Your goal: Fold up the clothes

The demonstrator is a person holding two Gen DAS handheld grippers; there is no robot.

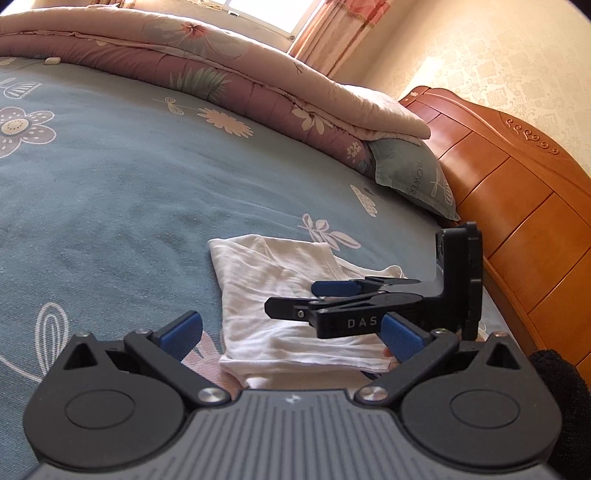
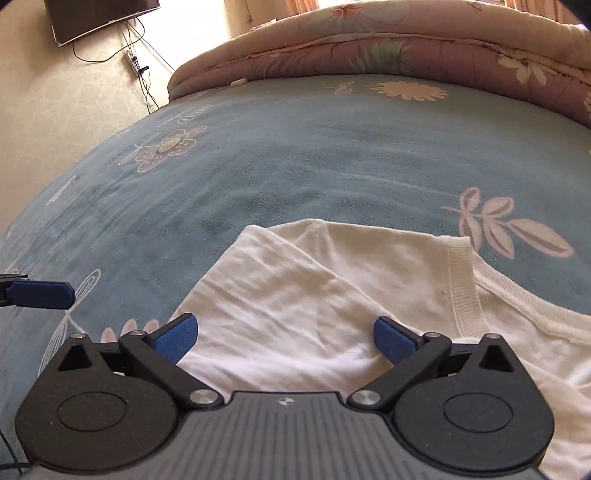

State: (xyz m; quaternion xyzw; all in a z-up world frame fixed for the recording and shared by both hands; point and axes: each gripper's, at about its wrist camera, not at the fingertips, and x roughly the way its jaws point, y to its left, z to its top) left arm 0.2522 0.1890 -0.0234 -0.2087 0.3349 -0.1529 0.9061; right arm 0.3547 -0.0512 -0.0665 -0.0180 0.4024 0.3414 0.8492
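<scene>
A white T-shirt [image 1: 280, 295] lies partly folded on the blue flowered bed sheet [image 1: 110, 192], its ribbed collar [image 2: 463, 288] toward the right. My left gripper [image 1: 291, 338] is open and empty, just above the shirt's near edge. My right gripper [image 2: 286, 338] is open and empty, its fingers spread over the shirt [image 2: 295, 295]. In the left wrist view the right gripper [image 1: 314, 297] comes in from the right, lying sideways over the shirt. One blue fingertip [image 2: 40, 294] of the left gripper shows at the left edge of the right wrist view.
A folded pink flowered quilt [image 1: 184, 62] lies along the far side of the bed [image 2: 406, 44]. A grey-green pillow [image 1: 410, 173] rests against the wooden headboard [image 1: 517, 206]. A wall television [image 2: 99, 16] and hanging cables [image 2: 136, 62] are at the left.
</scene>
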